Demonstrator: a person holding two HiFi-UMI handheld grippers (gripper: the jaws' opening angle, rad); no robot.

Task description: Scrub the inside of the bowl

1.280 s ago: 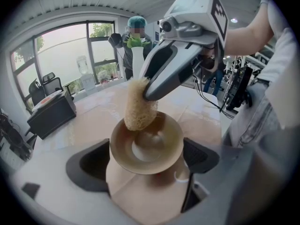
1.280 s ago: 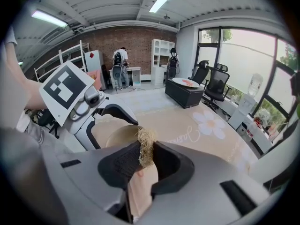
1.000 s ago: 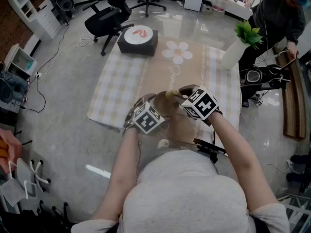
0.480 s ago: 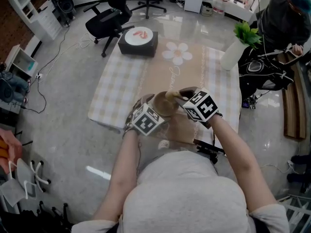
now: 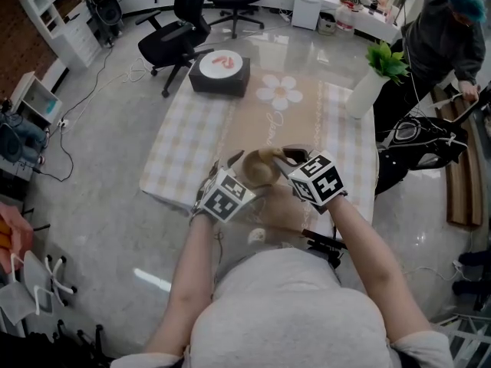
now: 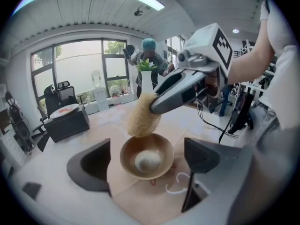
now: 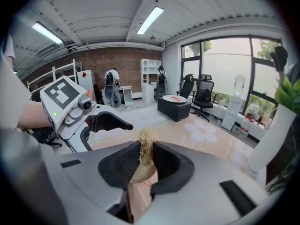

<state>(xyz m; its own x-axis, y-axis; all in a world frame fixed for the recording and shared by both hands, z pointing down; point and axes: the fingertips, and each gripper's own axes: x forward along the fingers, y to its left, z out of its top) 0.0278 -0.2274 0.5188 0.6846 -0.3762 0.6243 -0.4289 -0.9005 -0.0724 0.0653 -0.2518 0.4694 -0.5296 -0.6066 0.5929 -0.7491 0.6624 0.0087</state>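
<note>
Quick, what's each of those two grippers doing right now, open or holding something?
Left gripper: open, jaws either side of the bowl, not touching it.
Right gripper: shut on the loofah scrubber.

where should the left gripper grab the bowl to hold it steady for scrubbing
Probably grip the bowl across its round outer wall, just below the rim, coming from the near side. It sits upright between the left gripper's open fingers, and the scrubber held by the right gripper hangs over the far rim.
</note>
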